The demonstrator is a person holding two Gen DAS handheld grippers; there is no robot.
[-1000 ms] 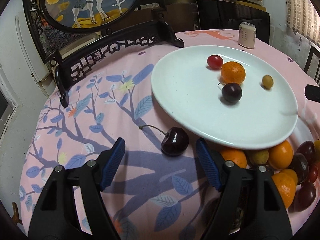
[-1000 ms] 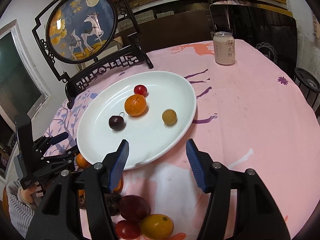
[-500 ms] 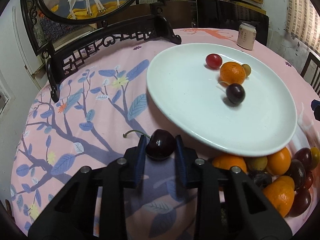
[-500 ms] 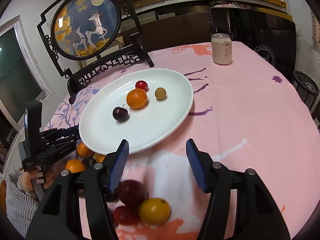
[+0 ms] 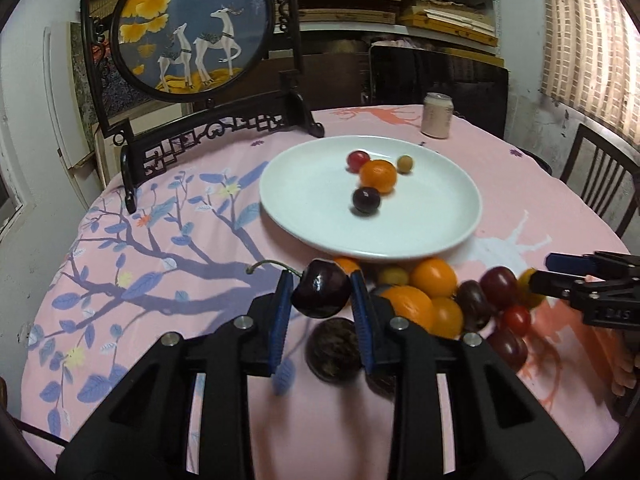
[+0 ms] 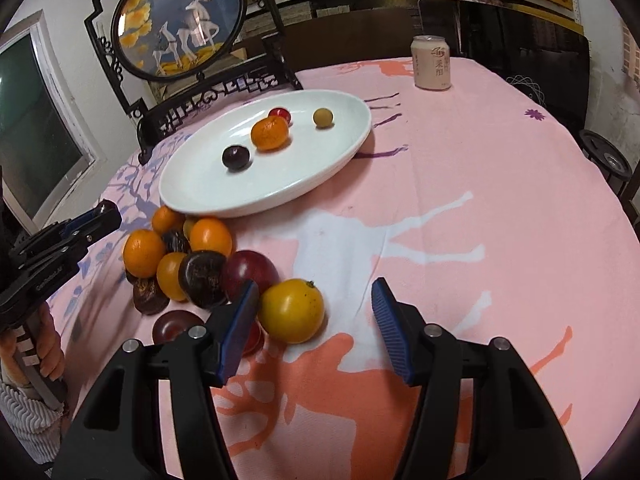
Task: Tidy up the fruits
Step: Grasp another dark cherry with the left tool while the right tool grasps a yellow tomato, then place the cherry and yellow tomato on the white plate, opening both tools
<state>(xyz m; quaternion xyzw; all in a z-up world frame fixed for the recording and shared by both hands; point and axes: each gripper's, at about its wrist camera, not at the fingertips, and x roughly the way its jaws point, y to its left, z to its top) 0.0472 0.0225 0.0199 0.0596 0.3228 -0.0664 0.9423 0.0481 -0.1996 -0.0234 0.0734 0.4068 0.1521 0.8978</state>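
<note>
My left gripper (image 5: 320, 294) is shut on a dark cherry (image 5: 321, 294) with a stem and holds it above the cloth, in front of the white plate (image 5: 400, 236). The plate holds an orange (image 5: 378, 176), a dark cherry (image 5: 366, 200), a red tomato (image 5: 357, 159) and a small yellow-green fruit (image 5: 405, 163). My right gripper (image 6: 312, 316) is open, low over the cloth, with a yellow tomato (image 6: 291, 310) between its fingers, near the left one. A pile of oranges, dark plums and tomatoes (image 6: 192, 256) lies left of it.
A drink can (image 6: 432, 62) stands at the far side of the round pink table (image 6: 480, 200). A black framed deer screen (image 5: 192, 28) stands behind the plate. The left gripper shows at the left edge of the right wrist view (image 6: 60, 240). Chairs surround the table.
My left gripper closed on the cherry and lifted it off the cloth, moving right. My right gripper dropped down and toward the fruit pile, now straddling the yellow tomato.
</note>
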